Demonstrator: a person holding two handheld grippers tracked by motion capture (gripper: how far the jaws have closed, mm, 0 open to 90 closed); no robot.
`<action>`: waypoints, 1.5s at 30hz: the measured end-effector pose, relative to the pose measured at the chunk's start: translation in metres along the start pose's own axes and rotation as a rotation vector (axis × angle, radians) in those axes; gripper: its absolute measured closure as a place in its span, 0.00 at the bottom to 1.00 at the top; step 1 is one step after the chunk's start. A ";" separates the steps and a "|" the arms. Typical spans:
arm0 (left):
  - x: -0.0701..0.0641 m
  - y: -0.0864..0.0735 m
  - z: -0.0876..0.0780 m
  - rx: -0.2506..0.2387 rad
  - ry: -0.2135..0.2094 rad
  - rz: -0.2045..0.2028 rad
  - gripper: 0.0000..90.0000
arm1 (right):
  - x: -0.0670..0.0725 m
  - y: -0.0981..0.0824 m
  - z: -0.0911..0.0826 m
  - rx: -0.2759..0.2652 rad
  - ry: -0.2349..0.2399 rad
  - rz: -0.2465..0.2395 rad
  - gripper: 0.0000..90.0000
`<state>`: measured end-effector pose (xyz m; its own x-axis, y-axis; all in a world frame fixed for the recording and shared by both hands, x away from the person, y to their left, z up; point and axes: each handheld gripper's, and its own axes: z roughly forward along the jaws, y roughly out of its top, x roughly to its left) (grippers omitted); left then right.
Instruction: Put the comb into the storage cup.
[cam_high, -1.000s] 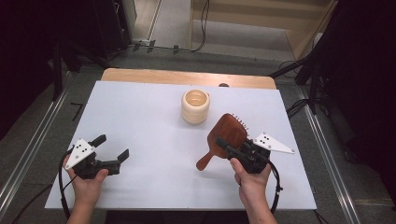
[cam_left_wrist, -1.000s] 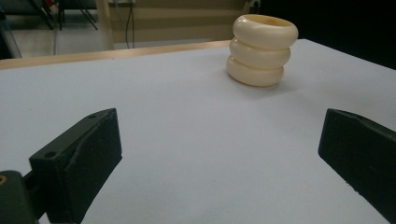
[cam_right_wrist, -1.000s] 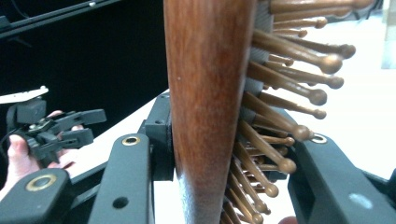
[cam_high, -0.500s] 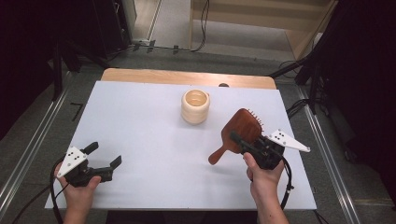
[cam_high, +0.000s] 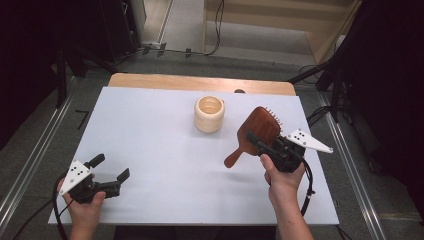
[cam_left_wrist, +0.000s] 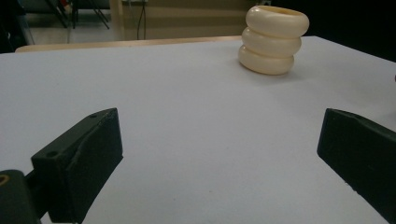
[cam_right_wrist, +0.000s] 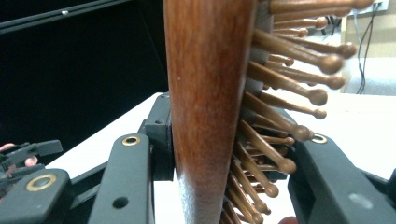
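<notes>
A dark wooden paddle hairbrush (cam_high: 261, 126) hangs tilted above the white table (cam_high: 150, 130), right of centre, its handle pointing down and left. My right gripper (cam_high: 256, 139) is shut on the brush's head. In the right gripper view the brush (cam_right_wrist: 205, 84) stands edge-on between the black fingers (cam_right_wrist: 126, 177), bristles to the right. My left gripper (cam_high: 111, 167) rests low at the table's near left, open with nothing between its fingers (cam_left_wrist: 79, 161). A cream ringed cup (cam_high: 209, 114) stands upright mid-table; the left gripper view shows the cup (cam_left_wrist: 275, 39) far ahead.
A wooden strip (cam_high: 200, 82) edges the far side of the table. Dark stands and cables lie on the floor beyond it. Metal rails (cam_high: 35, 160) run along both sides of the table.
My right gripper has lifted the hairbrush off the table and carried it a little to the right. The left gripper has barely shifted.
</notes>
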<state>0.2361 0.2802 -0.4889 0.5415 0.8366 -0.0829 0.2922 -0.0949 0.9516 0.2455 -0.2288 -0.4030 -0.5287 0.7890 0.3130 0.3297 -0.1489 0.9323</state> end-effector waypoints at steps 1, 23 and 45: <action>0.000 0.000 0.000 0.000 0.000 0.000 0.00 | 0.000 0.001 0.002 -0.003 0.003 -0.002 0.60; 0.000 0.000 0.001 -0.001 -0.024 0.001 0.00 | 0.002 0.032 0.030 -0.023 0.008 -0.011 0.60; -0.001 0.000 0.001 0.007 -0.032 0.008 0.00 | -0.007 0.054 0.055 -0.042 0.005 -0.007 0.60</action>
<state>0.2364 0.2793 -0.4894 0.5685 0.8183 -0.0845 0.2933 -0.1057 0.9502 0.3098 -0.2095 -0.3642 -0.5348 0.7871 0.3073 0.2930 -0.1684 0.9412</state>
